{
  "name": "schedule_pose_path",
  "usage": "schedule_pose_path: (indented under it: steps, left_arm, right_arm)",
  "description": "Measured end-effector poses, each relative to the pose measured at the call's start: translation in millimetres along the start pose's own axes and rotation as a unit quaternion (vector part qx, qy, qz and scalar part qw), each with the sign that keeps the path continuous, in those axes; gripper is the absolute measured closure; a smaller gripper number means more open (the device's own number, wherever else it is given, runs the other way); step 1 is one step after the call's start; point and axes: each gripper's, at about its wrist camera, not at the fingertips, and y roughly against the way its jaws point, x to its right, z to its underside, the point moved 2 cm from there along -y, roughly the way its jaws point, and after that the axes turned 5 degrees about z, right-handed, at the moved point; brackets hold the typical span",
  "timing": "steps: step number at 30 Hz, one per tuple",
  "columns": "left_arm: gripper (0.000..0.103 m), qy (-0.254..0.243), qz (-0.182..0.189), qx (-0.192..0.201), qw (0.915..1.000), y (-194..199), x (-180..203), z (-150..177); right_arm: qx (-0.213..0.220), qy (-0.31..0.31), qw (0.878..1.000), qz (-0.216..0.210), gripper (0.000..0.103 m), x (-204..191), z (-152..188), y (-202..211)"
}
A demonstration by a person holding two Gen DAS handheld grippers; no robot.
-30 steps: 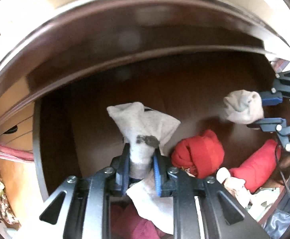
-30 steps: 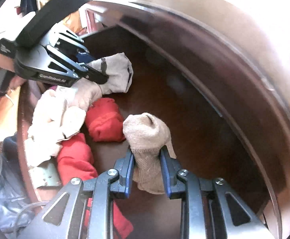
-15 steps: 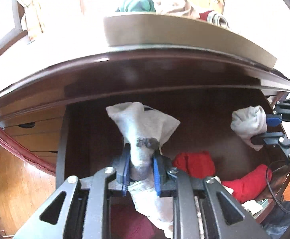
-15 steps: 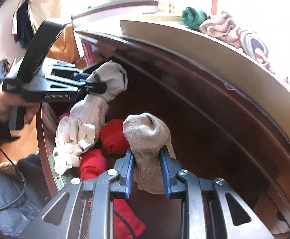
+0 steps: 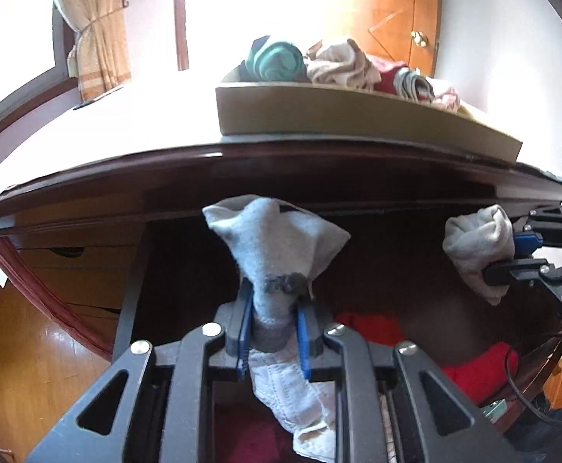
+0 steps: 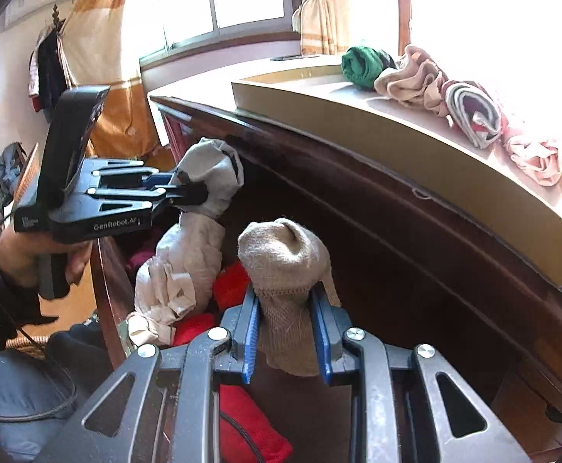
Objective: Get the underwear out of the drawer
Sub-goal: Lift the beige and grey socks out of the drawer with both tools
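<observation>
The left gripper (image 5: 273, 324) is clamping a pale grey garment (image 5: 277, 247) above the open drawer (image 5: 134, 281); its tail is hanging cut off below. The right gripper (image 6: 288, 332) is pinching a beige bundle (image 6: 284, 254). Red items (image 5: 481, 370) are lying half hidden inside.

Open dark wooden drawer (image 5: 416, 270), inner floor largely bare and in shadow. Red rolled garments (image 5: 481, 370) are seen lying on the drawer floor toward its near edge; a dark red piece (image 5: 242, 436) is seen low in the left wrist view. Above, the dresser top (image 6: 211, 81) is lit brightly. A shallow tan tray (image 5: 358, 115) is set on it, loaded with a green roll (image 5: 277, 59), beige bundles (image 6: 408, 77), a striped roll (image 6: 473, 112) and a pink piece (image 6: 535, 158).
</observation>
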Motion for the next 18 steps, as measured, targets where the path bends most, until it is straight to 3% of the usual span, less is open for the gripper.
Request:
schedule_pose_path:
  steps: [4, 18]
  left_arm:
    - [0.086, 0.018, 0.003, 0.026, 0.9995, 7.7, -11.7, 6.0]
    - [0.088, 0.015, -0.008, 0.082, 0.9965, 32.1, 11.4, 6.1]
  right_arm:
    - [0.019, -0.012, 1.0, -0.004, 0.076, 2.2, 2.7, 8.3]
    - [0.051, -0.026, 0.998, -0.007, 0.076, 1.0, 12.9, 23.4]
